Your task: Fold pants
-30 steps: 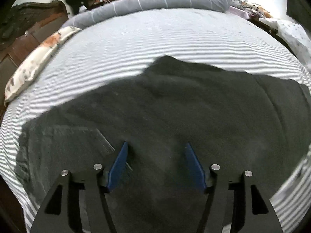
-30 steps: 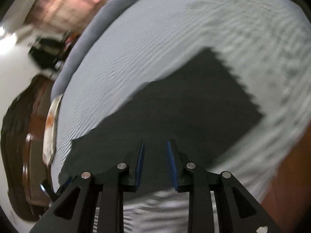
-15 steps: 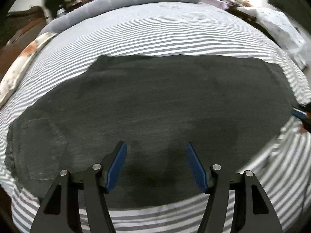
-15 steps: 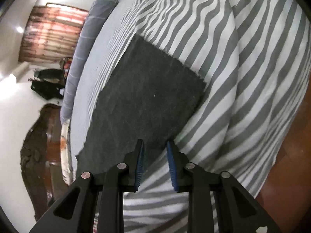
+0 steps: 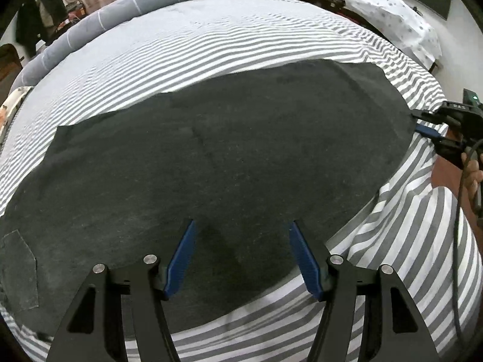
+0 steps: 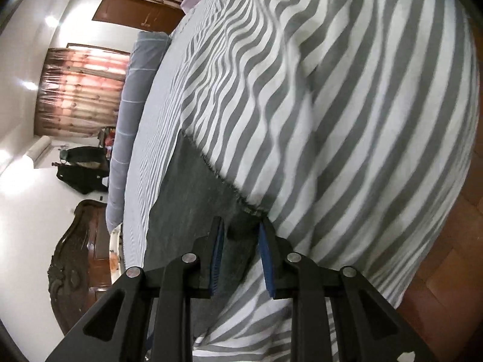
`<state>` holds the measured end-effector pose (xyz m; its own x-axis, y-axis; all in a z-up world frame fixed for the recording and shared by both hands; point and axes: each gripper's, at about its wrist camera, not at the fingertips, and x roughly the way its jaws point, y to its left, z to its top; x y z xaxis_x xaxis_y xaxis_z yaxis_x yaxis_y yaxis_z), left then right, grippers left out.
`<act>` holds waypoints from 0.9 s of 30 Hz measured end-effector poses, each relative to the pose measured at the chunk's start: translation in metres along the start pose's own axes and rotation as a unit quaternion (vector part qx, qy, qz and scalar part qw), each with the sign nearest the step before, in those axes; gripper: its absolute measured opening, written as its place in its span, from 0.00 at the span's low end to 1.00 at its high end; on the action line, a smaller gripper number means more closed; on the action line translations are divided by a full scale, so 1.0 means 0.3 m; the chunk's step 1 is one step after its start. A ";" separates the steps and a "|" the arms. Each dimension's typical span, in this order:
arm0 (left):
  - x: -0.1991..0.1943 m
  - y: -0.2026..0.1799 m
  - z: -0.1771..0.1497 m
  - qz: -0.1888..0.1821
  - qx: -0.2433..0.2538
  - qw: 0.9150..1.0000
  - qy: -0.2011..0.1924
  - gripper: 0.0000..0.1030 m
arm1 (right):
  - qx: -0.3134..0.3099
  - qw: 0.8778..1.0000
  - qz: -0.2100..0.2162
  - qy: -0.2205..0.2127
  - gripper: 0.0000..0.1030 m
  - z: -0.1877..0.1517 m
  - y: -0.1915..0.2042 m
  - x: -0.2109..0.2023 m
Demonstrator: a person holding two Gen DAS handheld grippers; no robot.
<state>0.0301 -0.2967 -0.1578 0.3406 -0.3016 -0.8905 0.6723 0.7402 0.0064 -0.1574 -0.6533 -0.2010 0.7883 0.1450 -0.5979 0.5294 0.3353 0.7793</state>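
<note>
Dark grey pants [image 5: 229, 163] lie flat along the near edge of a grey-and-white striped bed [image 5: 211, 39], waist with a back pocket [image 5: 18, 274] at the left, leg hems at the right. My left gripper [image 5: 240, 250] is open and empty, hovering over the pants' near edge around mid-length. My right gripper [image 6: 240, 241] is open a little, its jaws on either side of the near corner of the leg hem [image 6: 217, 199]. It also shows in the left wrist view [image 5: 425, 123] at the hem's right end.
A long grey bolster [image 5: 129, 9] lies along the bed's far side. A dark wooden headboard [image 6: 81, 256] stands at the left end. A spotted white pillow [image 5: 389, 15] sits beyond the bed at the right. Reddish wood floor [image 6: 446, 265] lies beside the bed.
My left gripper has drawn back toward the pants' near edge, so the whole garment shows. My right gripper has swung down to the hem corner and its jaws now straddle it.
</note>
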 end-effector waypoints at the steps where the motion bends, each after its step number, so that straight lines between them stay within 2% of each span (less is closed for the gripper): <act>1: 0.002 0.005 0.000 0.000 -0.001 1.000 0.002 0.62 | -0.002 1.000 0.002 0.001 0.22 -0.007 -0.007 -0.009; 5: 0.050 0.023 -0.005 0.000 -0.023 1.000 0.021 0.62 | -0.007 1.000 0.023 0.021 0.24 -0.041 -0.029 -0.025; 8: 0.057 0.019 -0.008 0.002 -0.019 1.000 0.020 0.62 | -0.014 0.999 0.040 0.034 0.27 -0.076 -0.039 -0.019; 11: 0.062 0.016 -0.008 0.005 -0.013 1.000 0.019 0.63 | -0.021 0.998 0.054 0.027 0.34 -0.089 -0.024 0.001; 13: 0.063 0.017 -0.007 0.004 -0.013 1.000 0.019 0.63 | -0.027 0.998 0.060 0.018 0.33 -0.078 -0.006 0.018; 20: 0.054 0.026 -0.019 0.006 -0.007 1.000 0.014 0.64 | -0.048 0.998 0.039 0.005 0.35 -0.015 0.050 0.060; 21: 0.054 0.027 -0.019 0.005 -0.007 1.000 0.014 0.64 | -0.051 0.998 0.037 0.008 0.34 -0.010 0.059 0.067; 23: 0.054 0.029 -0.020 0.005 -0.007 1.000 0.014 0.64 | -0.064 0.998 0.021 0.003 0.25 -0.014 0.071 0.062; 24: 0.053 0.030 -0.021 0.005 -0.006 1.000 0.013 0.64 | -0.073 0.997 0.007 0.000 0.16 -0.023 0.073 0.058; 25: 0.053 0.030 -0.022 0.005 -0.005 1.000 0.012 0.64 | -0.081 0.997 -0.004 -0.003 0.14 -0.033 0.074 0.044; 27: 0.056 0.024 -0.019 0.005 -0.004 1.000 0.011 0.64 | -0.086 0.996 0.000 -0.007 0.12 -0.038 0.091 0.027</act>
<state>0.0369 -0.2932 -0.1752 0.3327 -0.2816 -0.9000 0.6633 0.7483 0.0111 -0.1401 -0.6323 -0.1867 0.7926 0.1327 -0.5951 0.4696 0.4896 0.7346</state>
